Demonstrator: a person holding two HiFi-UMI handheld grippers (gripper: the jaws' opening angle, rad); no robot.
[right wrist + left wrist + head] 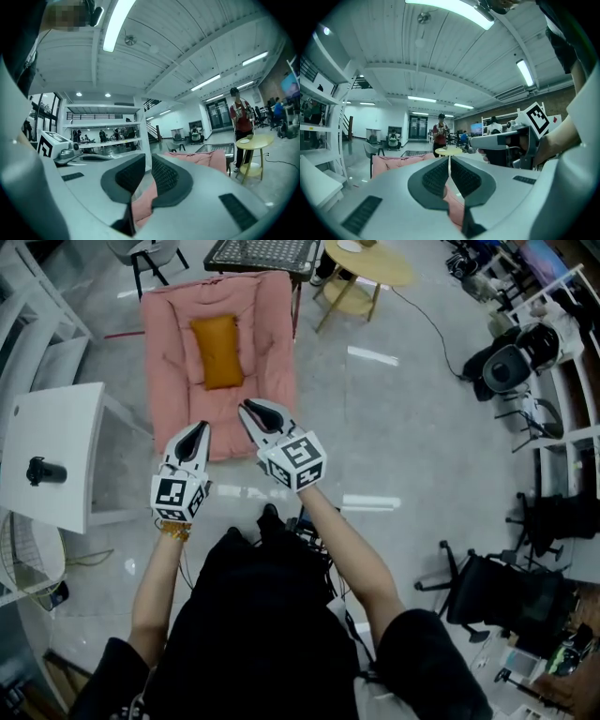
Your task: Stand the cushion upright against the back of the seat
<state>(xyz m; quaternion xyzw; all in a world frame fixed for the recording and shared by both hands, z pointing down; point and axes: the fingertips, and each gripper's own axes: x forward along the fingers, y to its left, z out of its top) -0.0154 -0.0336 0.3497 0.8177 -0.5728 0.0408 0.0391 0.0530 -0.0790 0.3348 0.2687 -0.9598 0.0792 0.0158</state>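
The cushion (217, 351) is lying at the middle of the pink seat (169, 395); left gripper (199, 430) and right gripper (248, 411) are hovering at the seat's front edge, jaws closed on nothing, likely lining up a lift.

Glossy grey floor (403, 427); round yellow table (375, 263); black office chairs (506, 592) at right; strip lights (450, 10) on white ceiling (393, 42).
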